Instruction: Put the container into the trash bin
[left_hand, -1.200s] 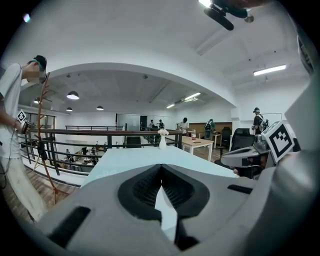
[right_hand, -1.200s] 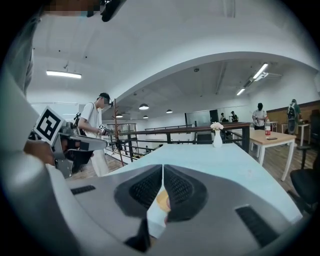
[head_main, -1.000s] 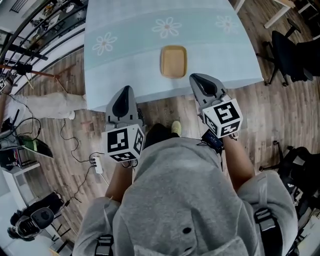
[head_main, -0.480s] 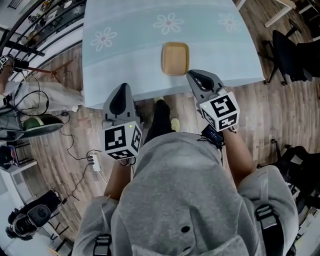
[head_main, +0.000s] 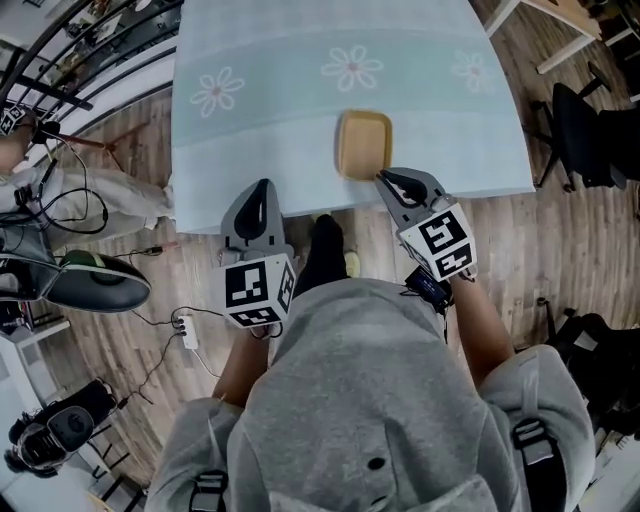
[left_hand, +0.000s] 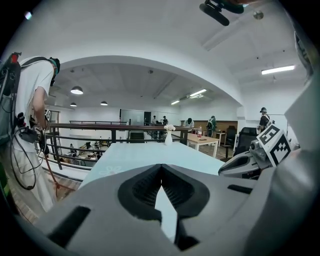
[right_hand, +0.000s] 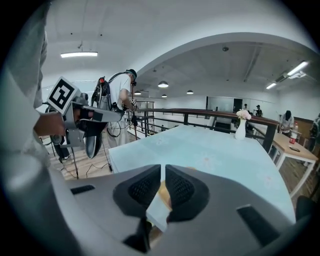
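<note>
A shallow tan container (head_main: 363, 143) lies near the front edge of a table (head_main: 260, 120) covered with a pale blue daisy-print cloth. My right gripper (head_main: 384, 177) is shut, its tip at the table edge just short of the container's near right corner. In the right gripper view a sliver of the container (right_hand: 163, 194) shows past the shut right gripper (right_hand: 163, 168). My left gripper (head_main: 262, 186) hangs shut and holding nothing below the table's front edge, left of the container; in its own view the left gripper (left_hand: 161, 168) looks along the tabletop.
A dark bin-like thing with green inside (head_main: 93, 283) sits on the wooden floor at left, among cables (head_main: 160, 320). Black office chairs (head_main: 600, 130) stand at right. A white vase (right_hand: 241, 127) stands at the table's far end. A person (right_hand: 120, 107) stands by a railing.
My right gripper has moved forward to the table edge beside the container. The left gripper has barely moved. The dark bin-like thing has come into view at left.
</note>
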